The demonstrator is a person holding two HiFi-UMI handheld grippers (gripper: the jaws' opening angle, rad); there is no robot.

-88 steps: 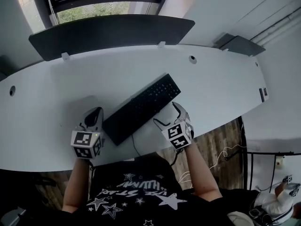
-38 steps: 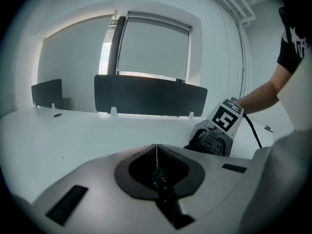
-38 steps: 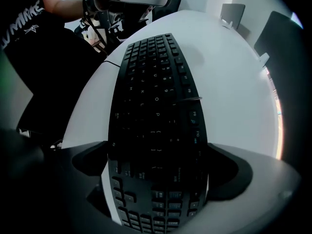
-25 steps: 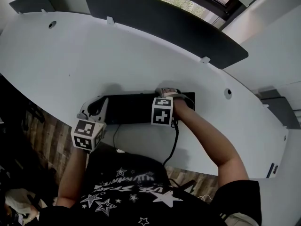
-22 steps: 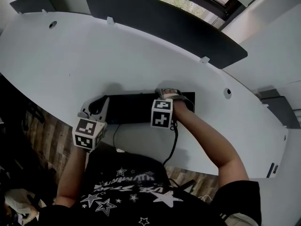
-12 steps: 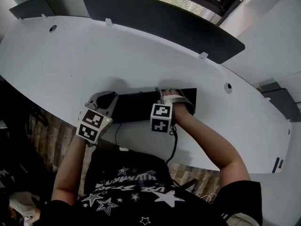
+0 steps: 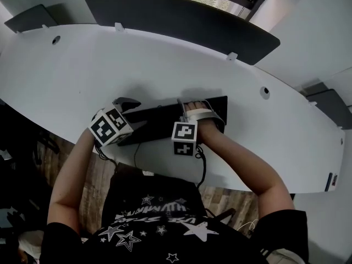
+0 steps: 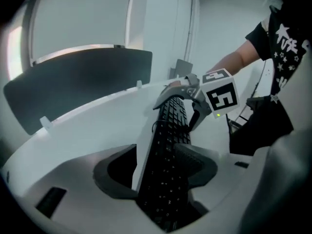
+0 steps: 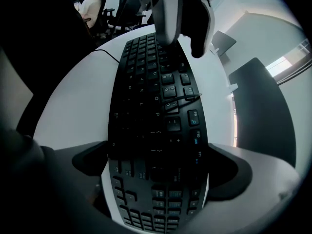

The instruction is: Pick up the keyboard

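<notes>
Site: white curved desk (image 7: 82, 70), with a dark partition panel (image 7: 181, 21) along its 12 o'clock edge.

Keyboard: black keyboard (image 7: 157, 124), lying crossways just to the 6 o'clock side of the desk's middle, its right end angled a little toward 1 o'clock. Its cable (image 7: 136, 157) runs off the 6 o'clock edge.

Right gripper: the right gripper (image 9: 158, 167) sits over the 3 o'clock end, with the number pad between its jaws. The pads meet the front and back long edges, so I read it as clamped on the keyboard.

Left gripper: the left gripper (image 8: 156, 169) is at the 9 o'clock end, jaws spread wide with the keyboard's end standing between them. A dark gap shows beside one pad, so there is no squeeze yet.

Just changed: a second ago the left gripper sat just beside that end with its jaws together. It has since slid in over the end, its marker cube (image 7: 110, 128) has rolled to show another face, and the jaws have just been opening. The right gripper has hardly shifted.

Meaning: the second hold is lined up but not yet made. Only one end is secured.

Lift: not visibly begun. I cannot tell whether any part has left the desk.

Next call: probably close the left jaws on the end, then raise both ends together and level.

Risk: with only one end held, the board could twist. The cable may drag at the desk's edge.
</notes>
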